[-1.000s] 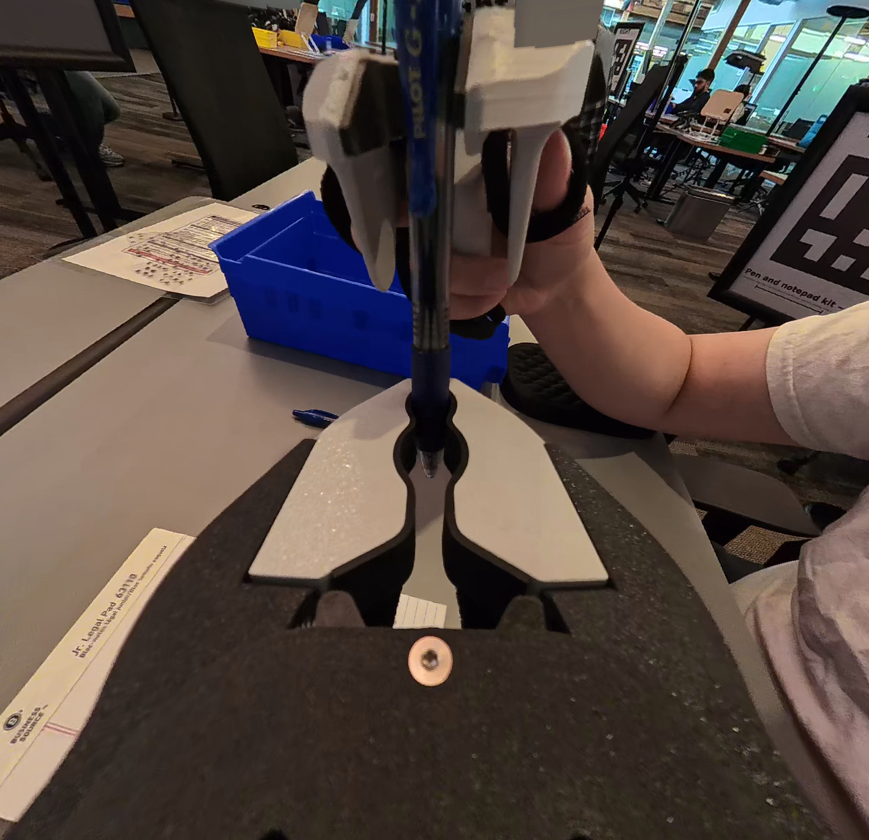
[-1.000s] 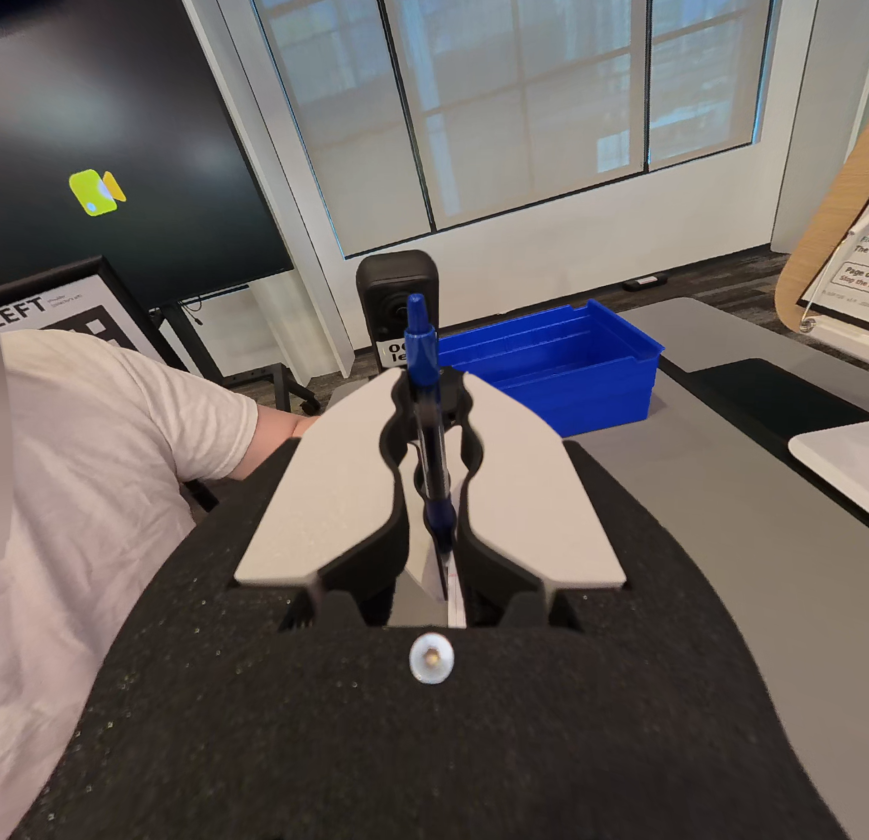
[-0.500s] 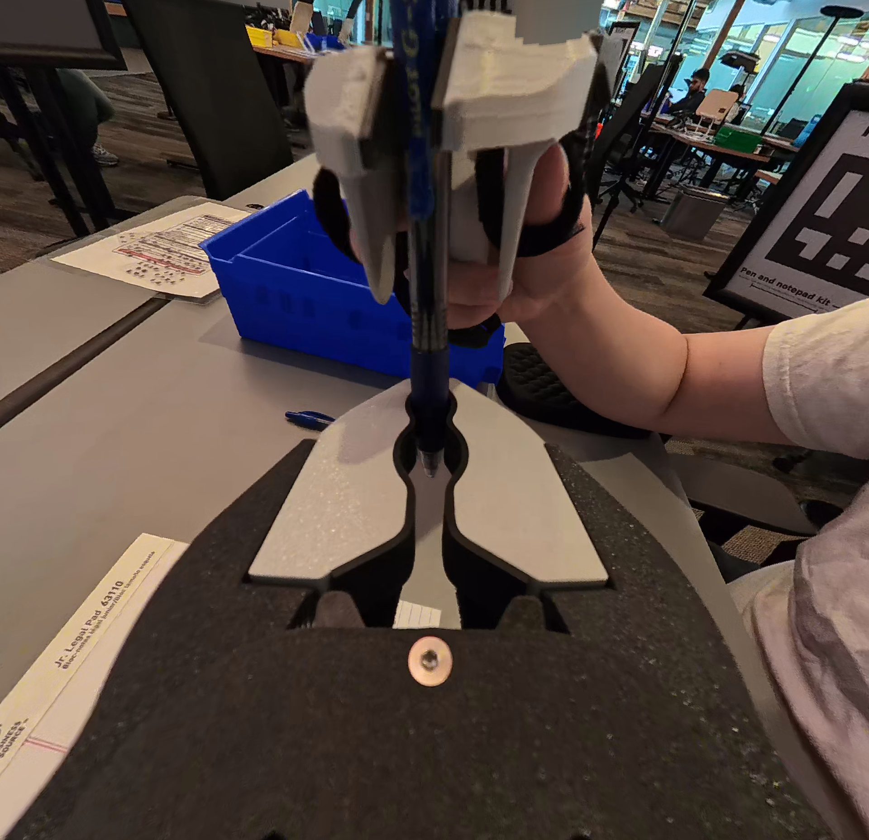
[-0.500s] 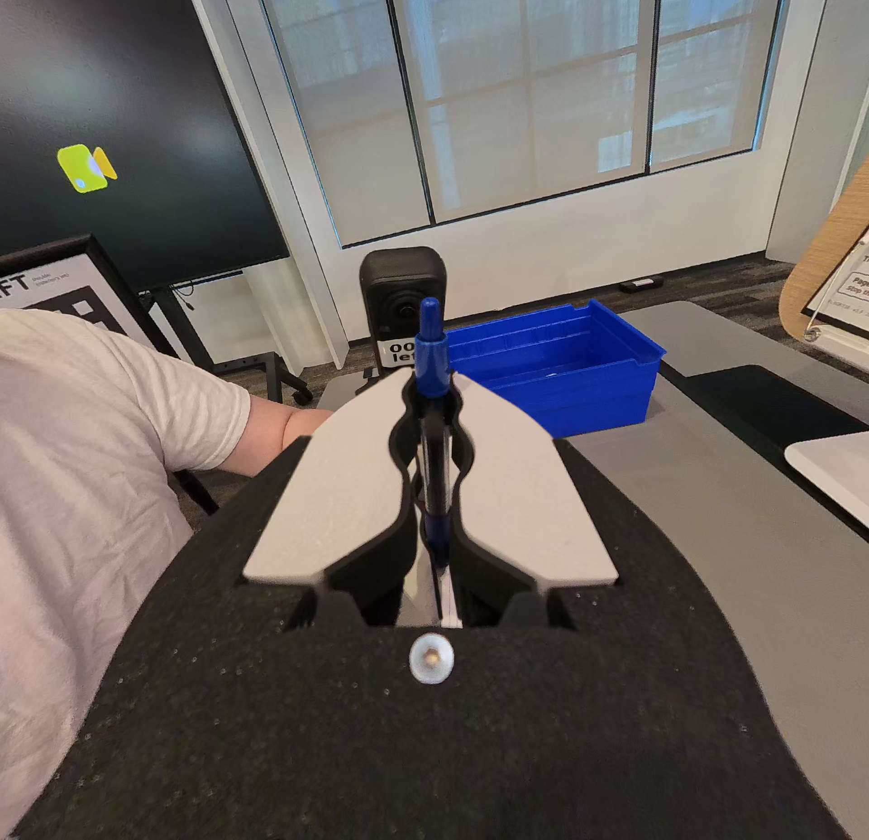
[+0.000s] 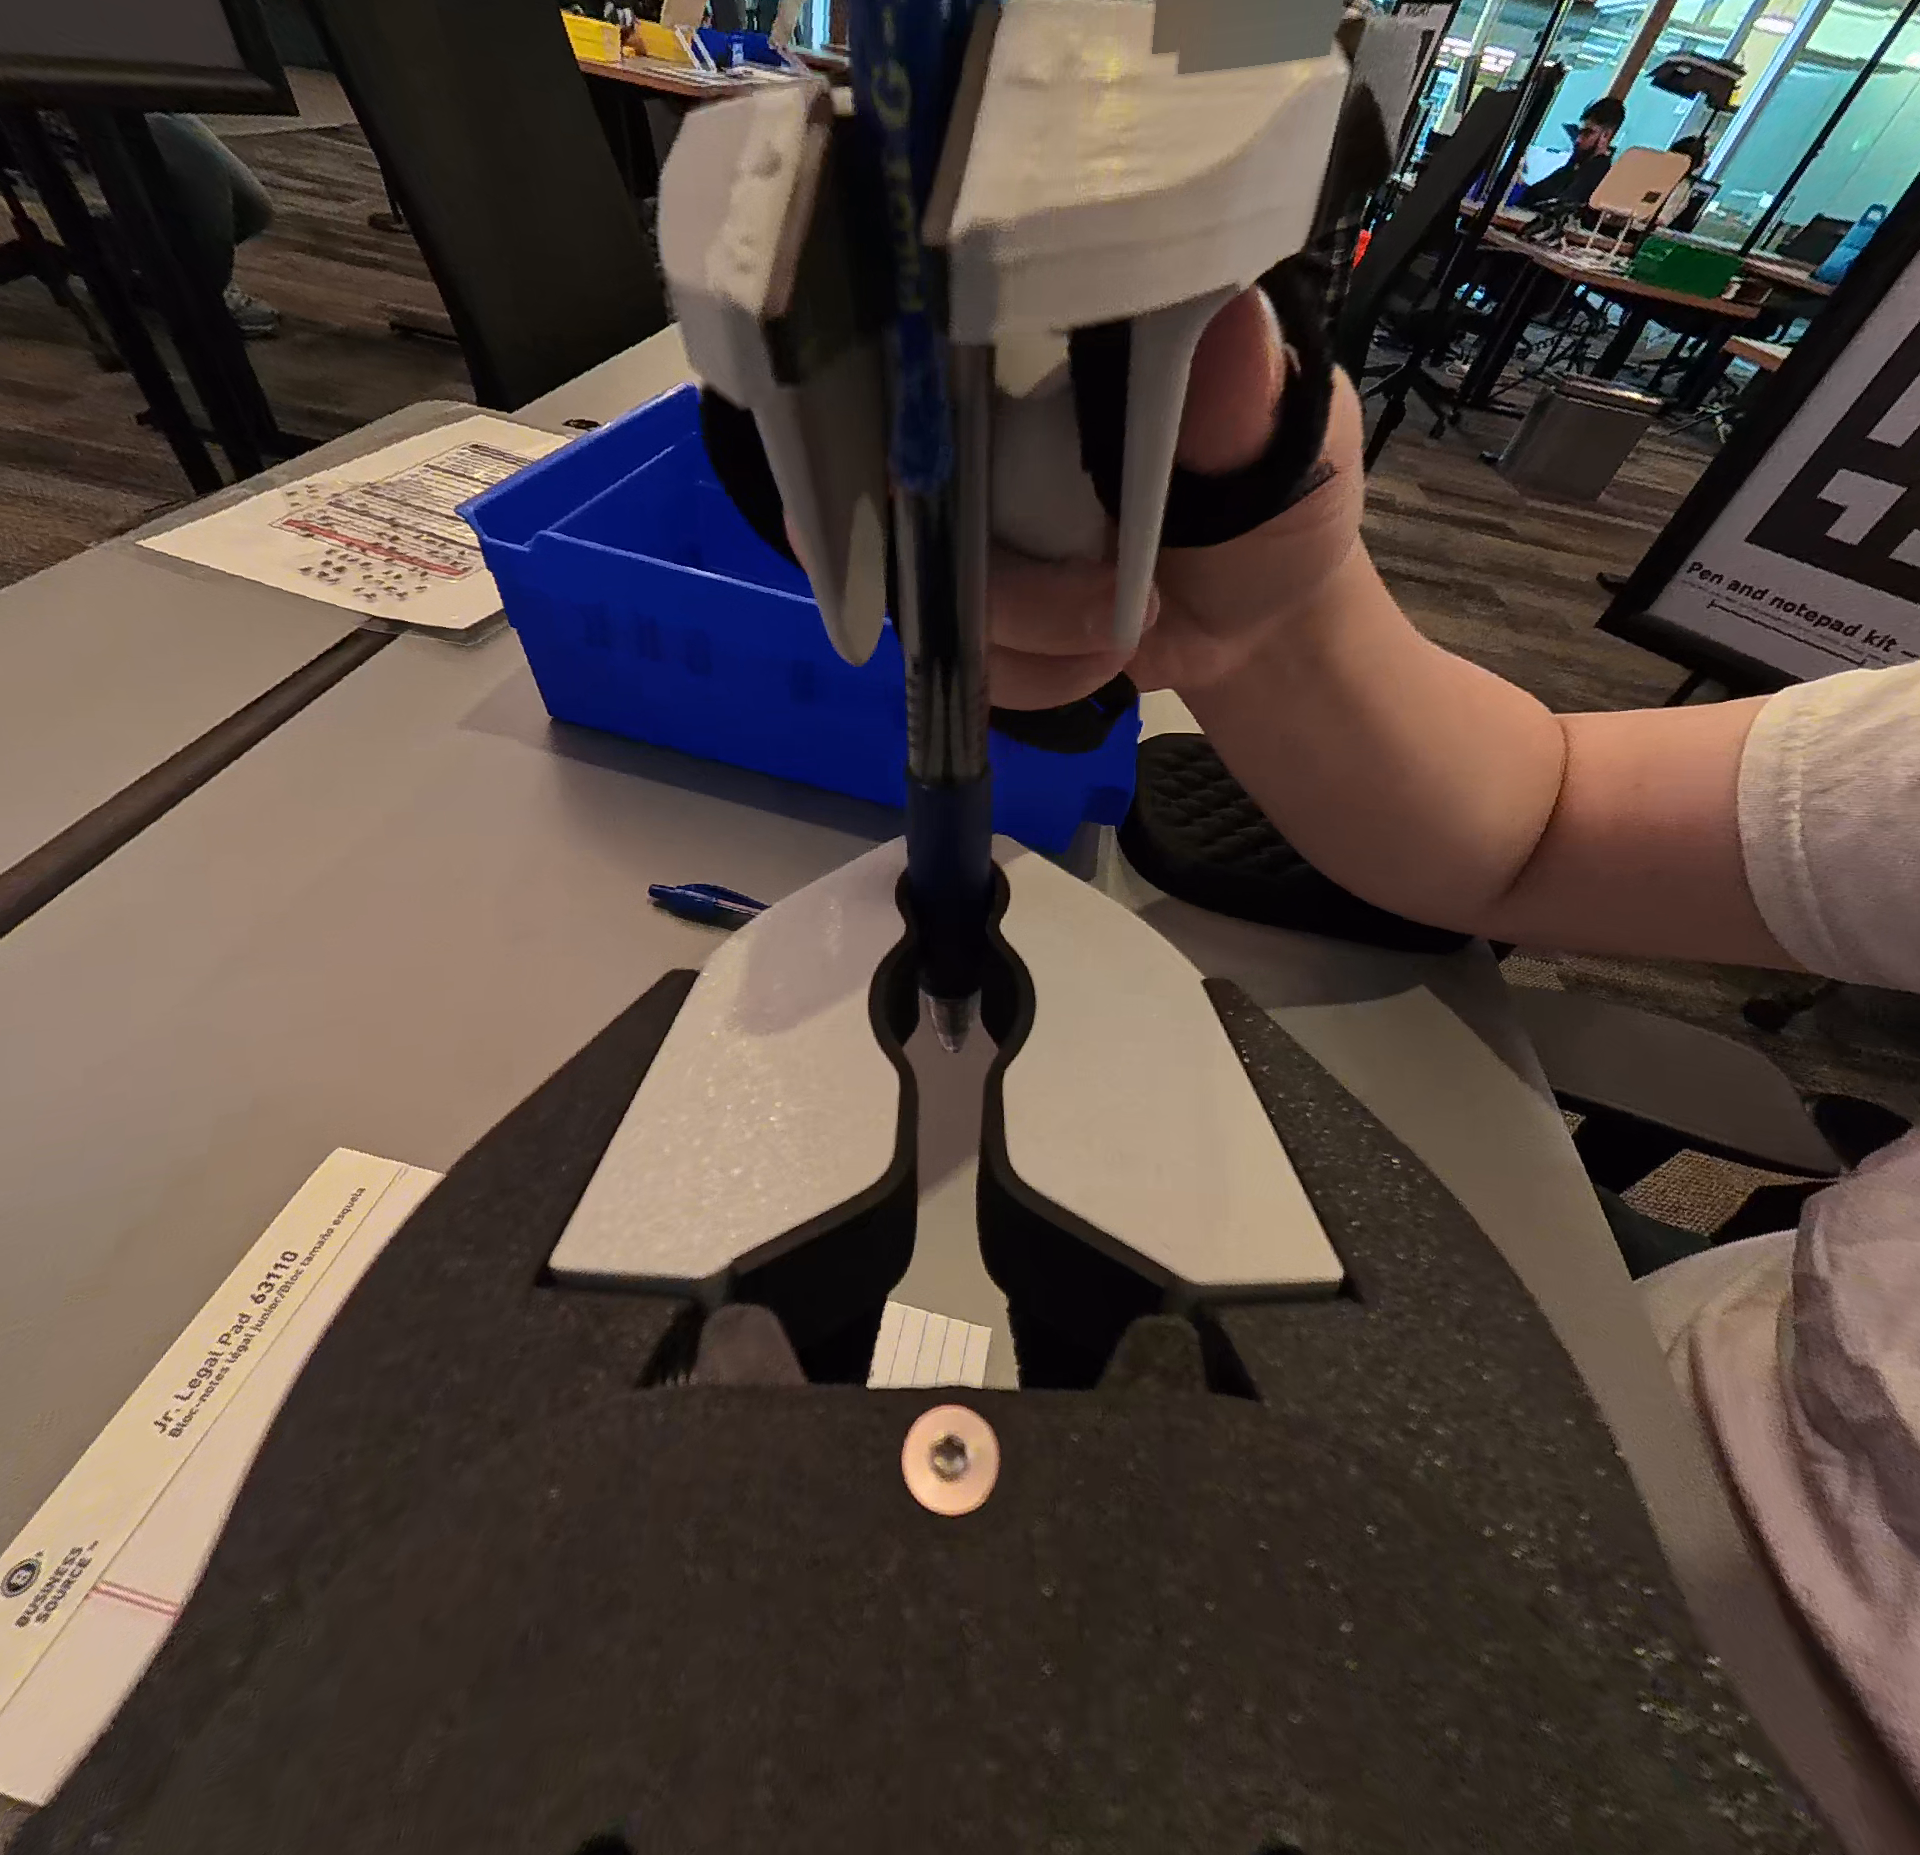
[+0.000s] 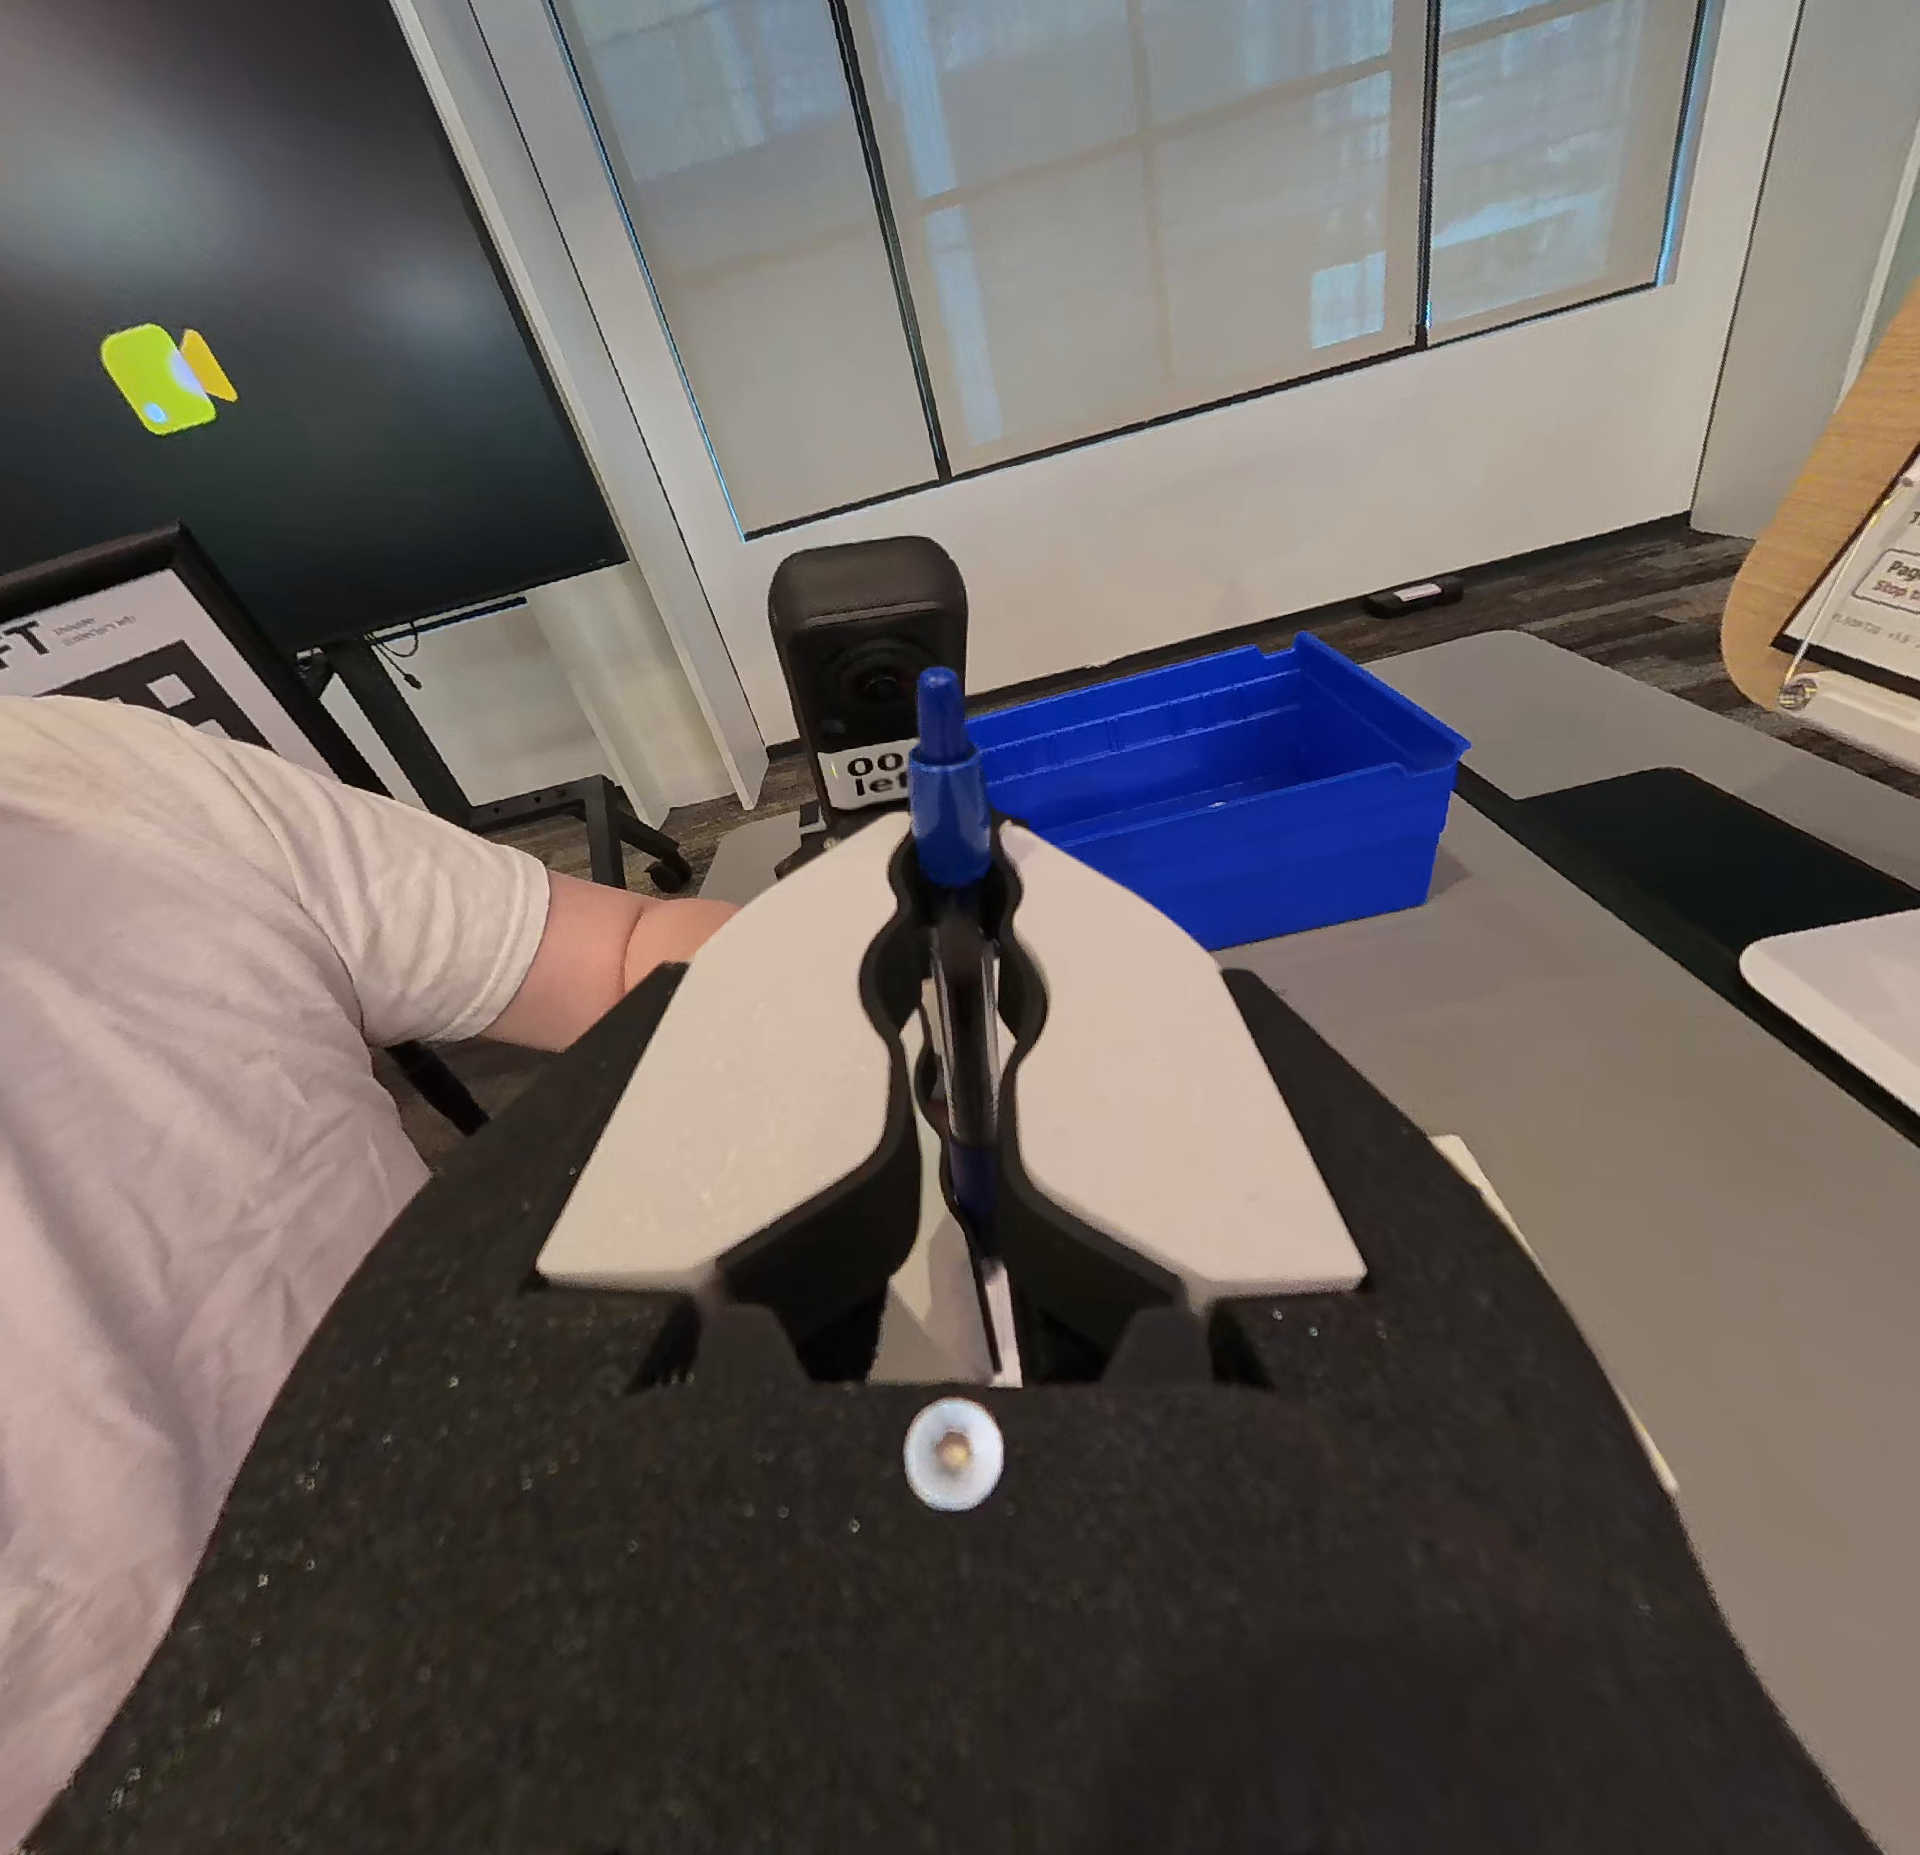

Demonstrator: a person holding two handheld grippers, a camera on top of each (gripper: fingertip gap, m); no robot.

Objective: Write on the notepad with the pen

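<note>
A blue pen [image 5: 940,766] stands upright over the grey table [image 5: 312,922]. My right gripper [image 6: 951,849] is shut on its barrel, with the clicker end [image 6: 940,725] sticking out past the fingertips. In the left wrist view the right gripper [image 5: 987,631] hangs above, held by a hand. My left gripper [image 5: 951,870] is shut around the pen's dark grip in its front notch, and the pen tip [image 5: 951,1031] shows in the gap behind. The white notepad [image 5: 208,1390] lies under my left gripper at the lower left, mostly hidden. Its corner shows in the right wrist view [image 6: 1475,1182].
A blue bin [image 5: 665,642] stands on the table beyond the grippers and also shows in the right wrist view [image 6: 1247,797]. A small blue pen-like piece [image 5: 707,896] lies in front of it. A printed sheet [image 5: 384,538] lies far left. A black pad [image 5: 1247,849] is under the person's forearm. The tips of one gripper are about 10 cm away from the tips of the other.
Both grippers shifted slightly together with the pen between them. The pen stands straighter in the right wrist view. Neither grip has changed.
</note>
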